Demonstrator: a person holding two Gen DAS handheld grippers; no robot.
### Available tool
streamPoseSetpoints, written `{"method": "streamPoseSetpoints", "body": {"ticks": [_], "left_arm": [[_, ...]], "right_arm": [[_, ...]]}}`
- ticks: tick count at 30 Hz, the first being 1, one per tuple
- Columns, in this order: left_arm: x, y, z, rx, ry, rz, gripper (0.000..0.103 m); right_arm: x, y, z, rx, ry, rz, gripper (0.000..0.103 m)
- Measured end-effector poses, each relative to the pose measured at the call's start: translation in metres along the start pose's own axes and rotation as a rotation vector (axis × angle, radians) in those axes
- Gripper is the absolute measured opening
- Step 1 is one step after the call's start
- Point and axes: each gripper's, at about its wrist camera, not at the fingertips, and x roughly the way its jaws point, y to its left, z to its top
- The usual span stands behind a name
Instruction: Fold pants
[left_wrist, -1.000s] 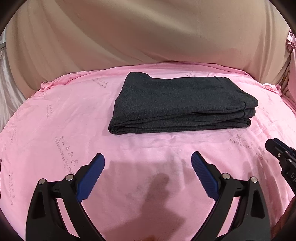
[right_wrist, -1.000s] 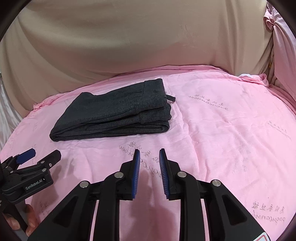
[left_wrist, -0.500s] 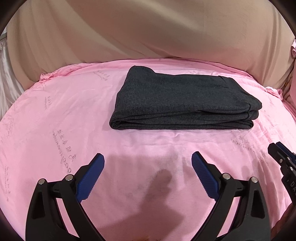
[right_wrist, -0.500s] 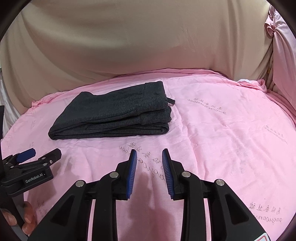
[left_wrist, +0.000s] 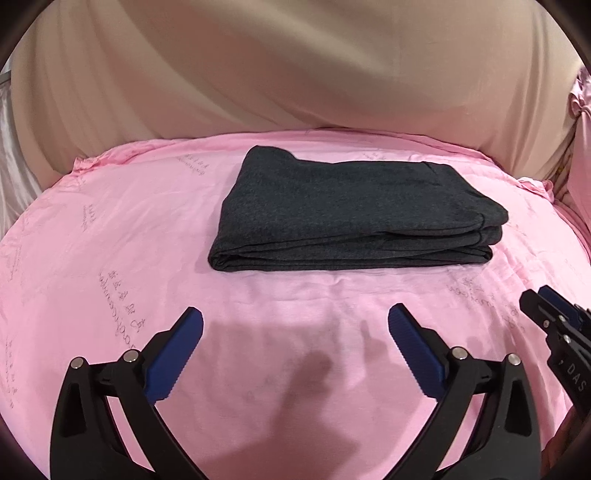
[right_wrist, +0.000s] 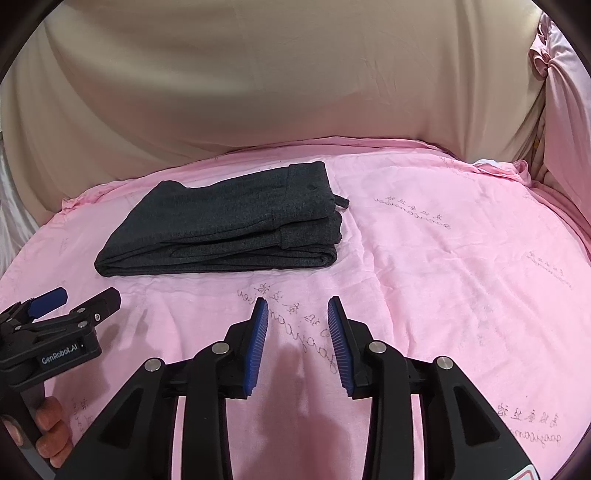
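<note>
The dark grey pants (left_wrist: 351, 214) lie folded in a flat rectangular stack on the pink sheet (left_wrist: 110, 240), also seen in the right wrist view (right_wrist: 229, 225) with a small loop sticking out at the right end. My left gripper (left_wrist: 295, 321) is wide open and empty, above the sheet in front of the pants; it also shows in the right wrist view (right_wrist: 79, 299). My right gripper (right_wrist: 297, 310) is partly open and empty, in front of the pants' right end; its tip shows in the left wrist view (left_wrist: 543, 306).
A beige cloth backdrop (right_wrist: 258, 92) hangs behind the surface. Pink fabric (right_wrist: 561, 110) is bunched at the far right. The sheet's far edge (left_wrist: 92, 162) is crumpled at the back left.
The right gripper has opened from nearly shut to partly open. Both grippers have drawn back slightly from the folded pants. The pants have not moved.
</note>
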Motion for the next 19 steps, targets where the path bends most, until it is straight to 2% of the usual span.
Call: {"method": "streamPoseSetpoints", "body": {"ticks": [12, 14, 19], "left_arm": [[-0.005, -0.015, -0.002, 0.078, -0.014, 0.015, 0.098], [-0.003, -0.019, -0.002, 0.093, -0.006, 0.027, 0.098], [-0.004, -0.020, -0.002, 0.098, -0.006, 0.013, 0.098]], "right_arm": [[0.000, 0.001, 0.000, -0.005, 0.006, -0.001, 0.035], [0.000, 0.001, 0.000, -0.007, 0.005, -0.002, 0.038], [0.000, 0.002, 0.000, -0.010, 0.003, -0.002, 0.039]]}}
